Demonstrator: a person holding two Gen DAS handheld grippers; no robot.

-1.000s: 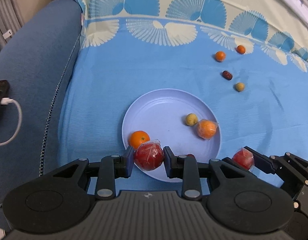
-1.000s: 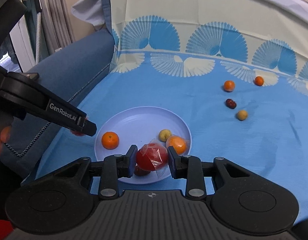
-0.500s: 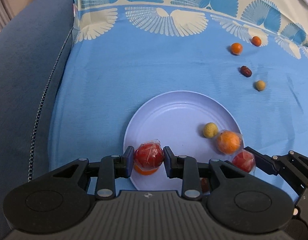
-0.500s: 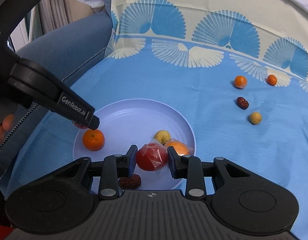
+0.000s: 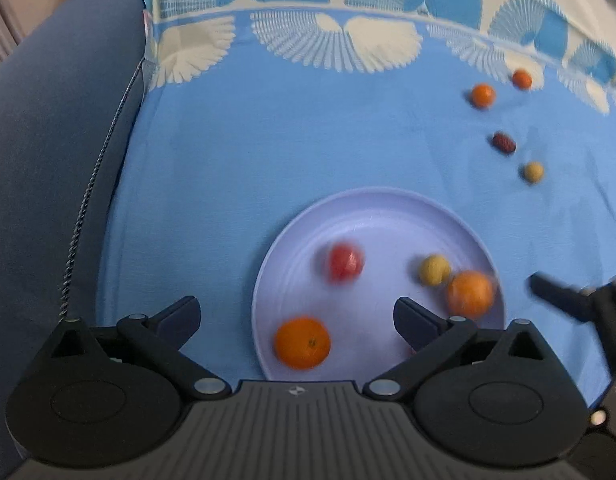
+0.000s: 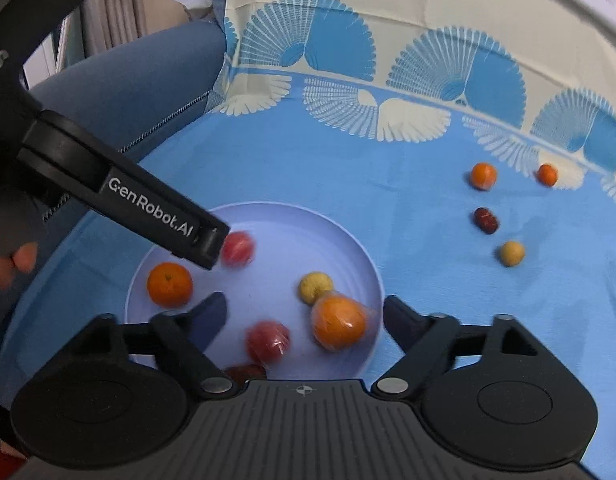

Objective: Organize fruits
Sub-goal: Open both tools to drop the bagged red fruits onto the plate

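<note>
- Both pairs of jaws have just been opening: a second ago each clamped a wrapped red fruit, and now both stand wide apart with nothing pressed between them.
- Our left gripper (image 5: 296,314) has let go its red fruit (image 5: 345,262), which now lies blurred on the lavender plate (image 5: 387,208), toward 12 o'clock from the jaws.
- Our right gripper (image 6: 304,316) has let go the other red fruit (image 6: 268,341), which lies on the plate between the spread jaws, near the plate's 6 o'clock rim.
- On the plate we also see a bare orange (image 5: 302,343) at 7 o'clock, a small yellow fruit (image 5: 434,269) and a wrapped orange (image 5: 470,294) touching it at 4 o'clock.
- A dark red fruit (image 6: 244,372) peeks out at the plate's near edge, partly hidden by the right gripper.
- Four small fruits lie on the blue cloth (image 5: 268,140) well apart from the plate, toward 1 o'clock: two orange ones (image 5: 483,95), a dark date (image 5: 503,143) and a yellow one (image 5: 533,171).
</note>
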